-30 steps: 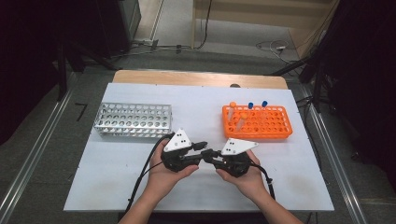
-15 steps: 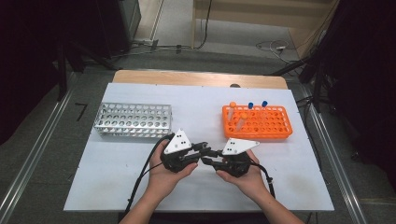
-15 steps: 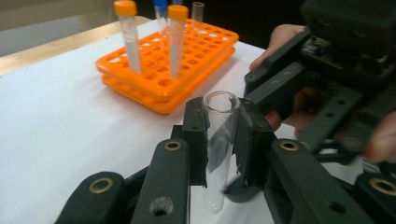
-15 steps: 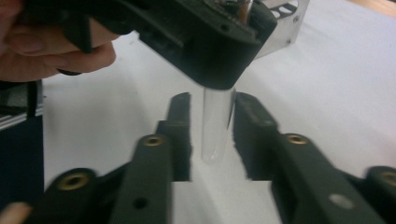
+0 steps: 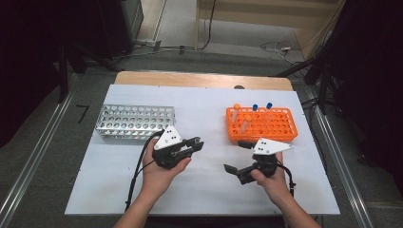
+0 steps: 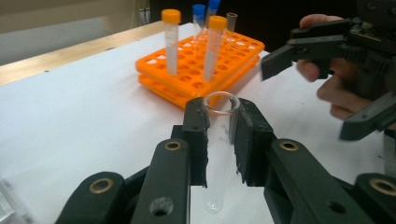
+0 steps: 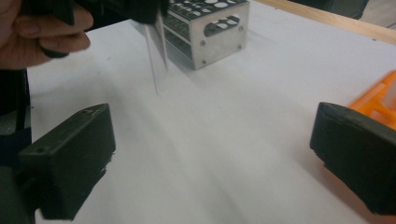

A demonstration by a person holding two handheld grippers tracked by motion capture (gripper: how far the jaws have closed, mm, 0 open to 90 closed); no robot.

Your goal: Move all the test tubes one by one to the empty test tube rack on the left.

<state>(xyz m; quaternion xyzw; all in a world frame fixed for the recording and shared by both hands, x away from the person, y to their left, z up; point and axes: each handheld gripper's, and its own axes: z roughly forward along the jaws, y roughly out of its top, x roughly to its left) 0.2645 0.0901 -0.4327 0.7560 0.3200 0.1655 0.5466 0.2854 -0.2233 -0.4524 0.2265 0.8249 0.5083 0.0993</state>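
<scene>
A: Glass tube, clear and uncapped, sits clamped between the pads of the left tongs, centre of the left gripper view. Rim up, rounded end hanging just above the white worktop.

B: Right tongs?

A: Jaws have just been opening, now spread wide, nothing between them. Lower right of centre in the high view, apart from the left tongs.

B: So the tube has passed to the left. Where does it likely go?

A: My guess: the metal rack, upper left of the worktop, all holes bare. The orange rack at upper right holds the capped tubes.

B: How to do it well?

A: Keep the tube upright. Bring its rounded end straight over one hole before lowering. Glass is slick, so hold the squeeze firm until the bottom seats, then loosen. Keep the right tongs wide of the path.
</scene>
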